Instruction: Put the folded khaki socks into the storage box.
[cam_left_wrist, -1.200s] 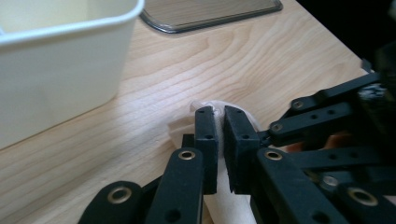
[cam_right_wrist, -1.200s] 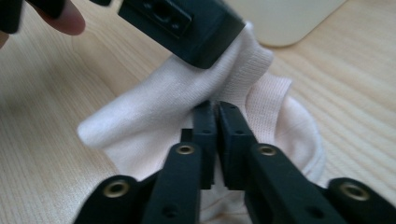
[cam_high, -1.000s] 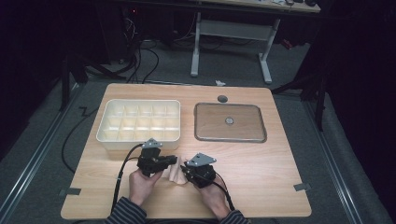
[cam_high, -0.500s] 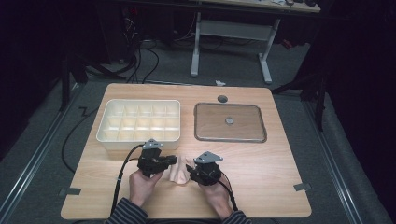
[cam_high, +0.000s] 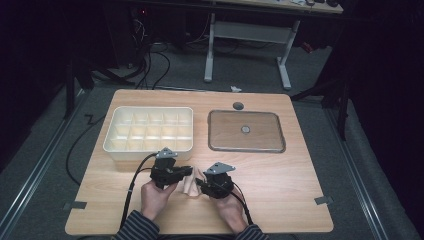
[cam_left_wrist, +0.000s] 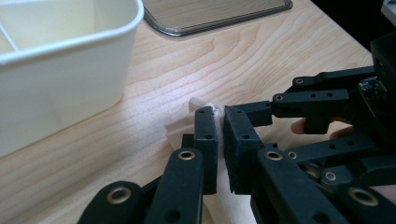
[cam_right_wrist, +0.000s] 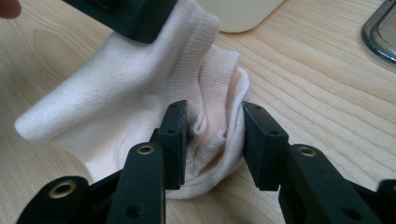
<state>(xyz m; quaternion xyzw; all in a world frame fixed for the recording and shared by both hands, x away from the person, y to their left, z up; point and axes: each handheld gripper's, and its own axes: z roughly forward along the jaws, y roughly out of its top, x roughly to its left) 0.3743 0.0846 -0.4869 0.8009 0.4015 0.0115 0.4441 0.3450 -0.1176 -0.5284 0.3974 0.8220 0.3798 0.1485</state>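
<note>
A pale pink-white sock lies crumpled on the wooden table between my two grippers. My left gripper is shut on the sock's ribbed cuff; in the left gripper view its jaws pinch the thin fabric. From the right, my right gripper straddles a bunched fold of the sock. Its jaws have just been closing, and both pads touch the fabric between them. The left gripper's jaw shows at the top of the right gripper view, on the cuff.
A cream divided bin stands just behind the left gripper, close to its jaws. A clear flat lid lies at the back right. A small grey disc sits near the far edge. Bare wood stretches to the right.
The right gripper has shifted slightly against the sock, and the sock's fold looks more gathered. The left hand and gripper have stayed put.
</note>
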